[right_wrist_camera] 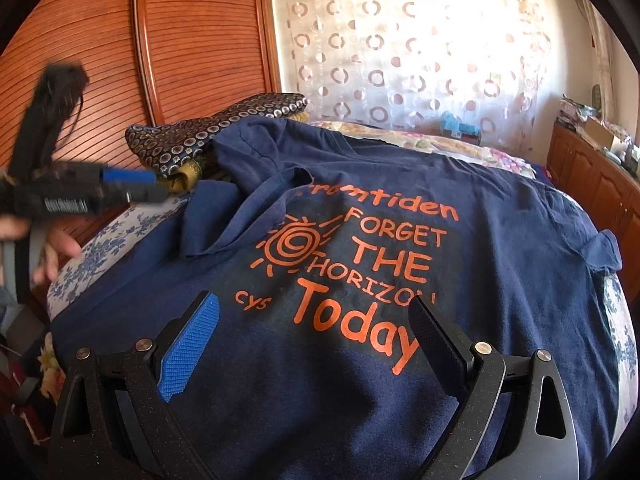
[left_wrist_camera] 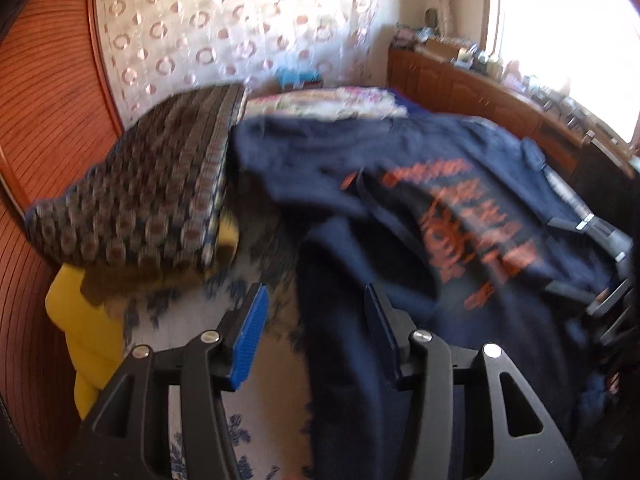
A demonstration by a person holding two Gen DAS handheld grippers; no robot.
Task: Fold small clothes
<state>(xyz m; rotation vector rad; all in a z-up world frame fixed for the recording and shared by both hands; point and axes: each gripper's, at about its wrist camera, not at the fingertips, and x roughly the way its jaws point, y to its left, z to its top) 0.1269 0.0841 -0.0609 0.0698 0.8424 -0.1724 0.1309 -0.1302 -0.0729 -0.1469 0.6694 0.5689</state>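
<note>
**Left sleeve folded in, both grippers empty over the shirt**

The navy T-shirt (right_wrist_camera: 460,240) lies spread across the bed, orange lettering facing up, its left sleeve (right_wrist_camera: 256,184) already flipped inward over the chest. The right gripper (right_wrist_camera: 316,344) hovers above the hem with its jaws wide apart and nothing between them. The left gripper (left_wrist_camera: 316,328) sits over the shirt's left edge, jaws parted about halfway; cloth lies beneath them, but the pads don't appear to press on it.

My worry is that folded sleeve: it sits loosely and bunched, so a careless drag across the body could pull it back out or leave a ridge in the next fold. A pinch at the left edge could also catch the floral bedsheet (left_wrist_camera: 192,320) underneath and lift it with the shirt.

A patterned cushion (right_wrist_camera: 208,132) crowds the shirt's shoulder, resting on something yellow (left_wrist_camera: 80,320), and I'd expect it to hamper smoothing there. A wooden cabinet (right_wrist_camera: 592,176) runs along the far side, well clear.
</note>
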